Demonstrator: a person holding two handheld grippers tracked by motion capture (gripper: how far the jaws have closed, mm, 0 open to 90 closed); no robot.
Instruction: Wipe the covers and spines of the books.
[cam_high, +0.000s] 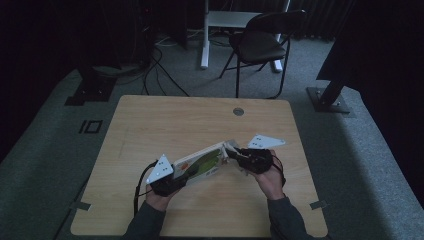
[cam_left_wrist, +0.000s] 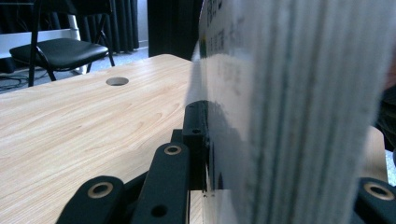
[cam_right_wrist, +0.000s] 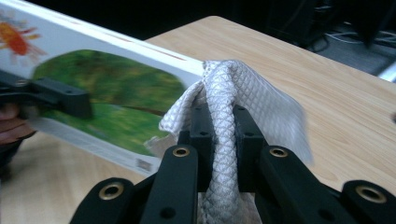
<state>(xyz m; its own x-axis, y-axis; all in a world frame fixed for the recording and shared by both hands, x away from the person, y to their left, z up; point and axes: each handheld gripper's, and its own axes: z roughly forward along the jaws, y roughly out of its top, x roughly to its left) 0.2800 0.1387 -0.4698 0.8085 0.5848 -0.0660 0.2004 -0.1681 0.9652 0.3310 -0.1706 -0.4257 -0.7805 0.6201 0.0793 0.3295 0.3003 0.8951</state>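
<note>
A thick picture book (cam_high: 202, 162) with a white cover and a green scene is held tilted above the wooden table (cam_high: 165, 120). My left gripper (cam_high: 172, 181) is shut on its near-left end; the page edges (cam_left_wrist: 289, 116) stand right in front of that camera beside one black finger (cam_left_wrist: 196, 126). My right gripper (cam_high: 245, 157) is shut on a bunched white quilted cloth (cam_right_wrist: 224, 93), which lies against the book's far-right corner (cam_right_wrist: 187, 63). In the right gripper view the book cover (cam_right_wrist: 107, 88) runs off to the left, with the left gripper's finger (cam_right_wrist: 56, 95) clamped across it.
A round cable hole (cam_high: 238, 111) sits near the table's far edge. Behind the table stand a black folding chair (cam_high: 260, 42) and a white desk leg (cam_high: 204, 35). Cables (cam_high: 160, 70) trail on the grey carpet, and dark stand feet (cam_high: 327, 97) flank the table.
</note>
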